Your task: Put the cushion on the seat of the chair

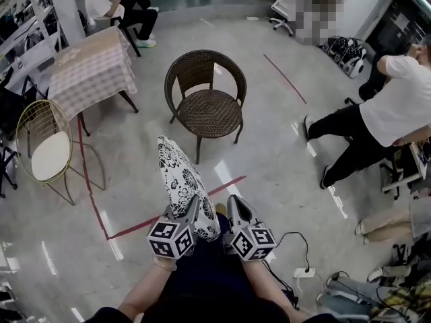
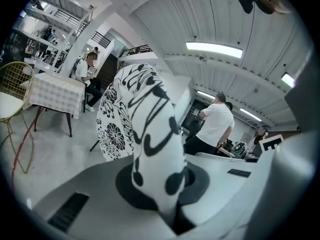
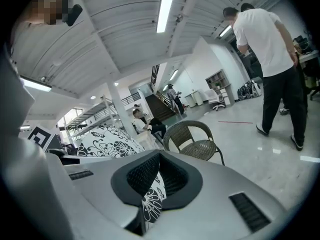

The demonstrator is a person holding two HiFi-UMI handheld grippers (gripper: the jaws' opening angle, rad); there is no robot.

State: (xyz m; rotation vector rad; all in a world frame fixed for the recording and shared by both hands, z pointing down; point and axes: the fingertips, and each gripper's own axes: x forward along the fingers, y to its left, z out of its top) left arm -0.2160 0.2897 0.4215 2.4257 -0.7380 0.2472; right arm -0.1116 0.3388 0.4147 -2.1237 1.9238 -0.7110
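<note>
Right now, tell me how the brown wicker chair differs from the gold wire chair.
The brown wicker chair is densely woven and dark; the gold wire chair is a thin open frame. The wicker chair's seat is bare, while the gold chair carries a pale seat pad. The wicker chair stands mid-floor straight ahead; the gold chair stands left beside the checked table. Both have rounded backs and nobody sitting.

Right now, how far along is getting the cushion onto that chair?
Done: the cushion is picked up, with the left gripper and right gripper both clamped on its near edge. In hand: it is held in the air, short of the wicker chair. Left: carry it over and lay it on the seat, which is bare.
</note>
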